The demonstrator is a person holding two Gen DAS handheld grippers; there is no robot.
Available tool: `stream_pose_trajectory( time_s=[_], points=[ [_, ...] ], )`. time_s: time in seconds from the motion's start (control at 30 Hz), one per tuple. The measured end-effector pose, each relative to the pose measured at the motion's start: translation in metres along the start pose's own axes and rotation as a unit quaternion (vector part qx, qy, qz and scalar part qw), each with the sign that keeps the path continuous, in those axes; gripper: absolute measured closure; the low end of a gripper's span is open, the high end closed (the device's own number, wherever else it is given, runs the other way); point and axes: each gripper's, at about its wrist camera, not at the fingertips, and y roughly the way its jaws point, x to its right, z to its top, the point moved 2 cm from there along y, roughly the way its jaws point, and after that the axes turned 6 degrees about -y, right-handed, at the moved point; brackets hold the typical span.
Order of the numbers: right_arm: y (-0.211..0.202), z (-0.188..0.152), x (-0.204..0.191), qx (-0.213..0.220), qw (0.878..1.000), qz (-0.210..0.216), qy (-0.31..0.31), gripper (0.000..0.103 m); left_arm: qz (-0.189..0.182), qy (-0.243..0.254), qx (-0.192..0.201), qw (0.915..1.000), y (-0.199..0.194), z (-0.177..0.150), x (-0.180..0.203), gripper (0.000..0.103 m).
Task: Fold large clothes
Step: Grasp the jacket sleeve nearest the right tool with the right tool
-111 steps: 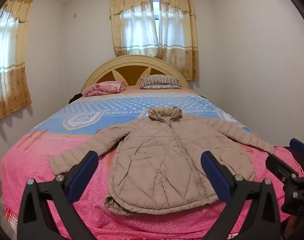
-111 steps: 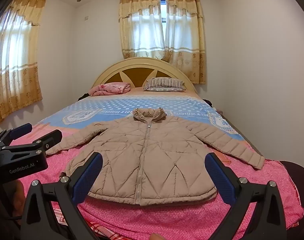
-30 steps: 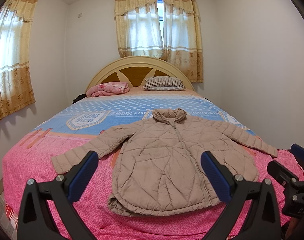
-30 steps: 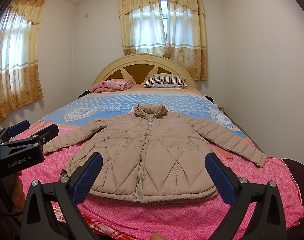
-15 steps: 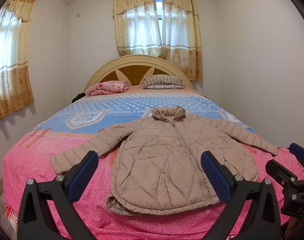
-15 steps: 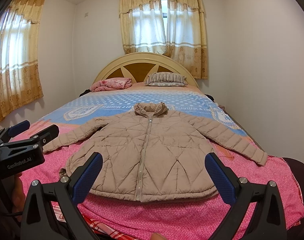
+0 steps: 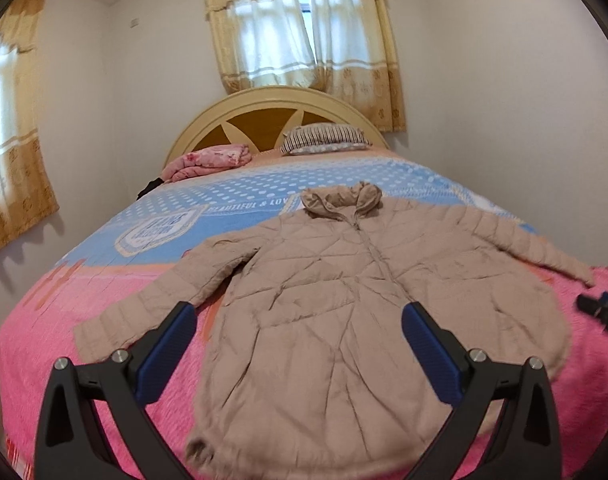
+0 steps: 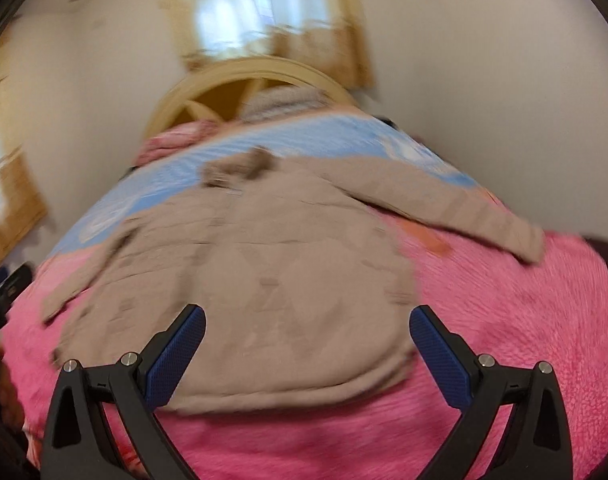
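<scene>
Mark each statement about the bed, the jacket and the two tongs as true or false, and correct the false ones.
1. The beige jacket lies flat on the bed with both sleeves spread. True.
2. The left tongs grip a sleeve. False: they are open and hold nothing.
3. The jacket's collar points toward the headboard. True.
4. The right tongs are shut. False: open.
5. The jacket is already folded in half. False: unfolded.

Both wrist cameras look from the foot of the bed toward the headboard, each past its own wide-spread blue fingers. The left view sits left of centre and is sharp; the right view sits further right, close above the jacket, and is motion-blurred. Both share jacket, bedspread, headboard and curtained window.
</scene>
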Motion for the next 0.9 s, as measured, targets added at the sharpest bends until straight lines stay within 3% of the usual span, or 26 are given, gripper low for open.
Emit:
stream_pose_trajectory(
  time_s=[0.07,0.2,0.43,0.6,0.77,0.87,0.9],
  points=[
    [0.022,0.006,0.033,-0.018,0.999,-0.026,0.028,0.003,-0.003,0.003,-0.003,1.0,0.021,0.0,0.005,0.0],
    [0.055,0.021,0.104,-0.052,0.992,-0.064,0.097,0.019,-0.005,0.002,-0.02,0.9998,0.06,0.004,0.01,0.0],
    [0.087,0.051,0.2,-0.07,0.975,-0.139,0.161,0.019,0.001,0.001,-0.042,0.9991,0.103,0.009,0.013,0.0],
    [0.119,0.066,0.252,-0.104,0.962,-0.188,0.17,0.021,0.015,-0.004,-0.051,0.9986,0.118,0.014,0.001,0.0],
    [0.146,0.068,0.276,-0.142,0.954,-0.19,0.183,0.035,0.019,-0.024,-0.061,0.9976,0.132,0.015,-0.008,0.0],
    [0.154,0.067,0.278,-0.15,0.957,-0.162,0.186,0.05,0.021,-0.019,-0.067,0.9973,0.136,0.013,-0.006,0.0],
    [0.155,0.067,0.279,-0.149,0.96,-0.143,0.191,0.06,0.022,-0.016,-0.069,0.9973,0.137,0.012,-0.006,0.0]
  ],
)
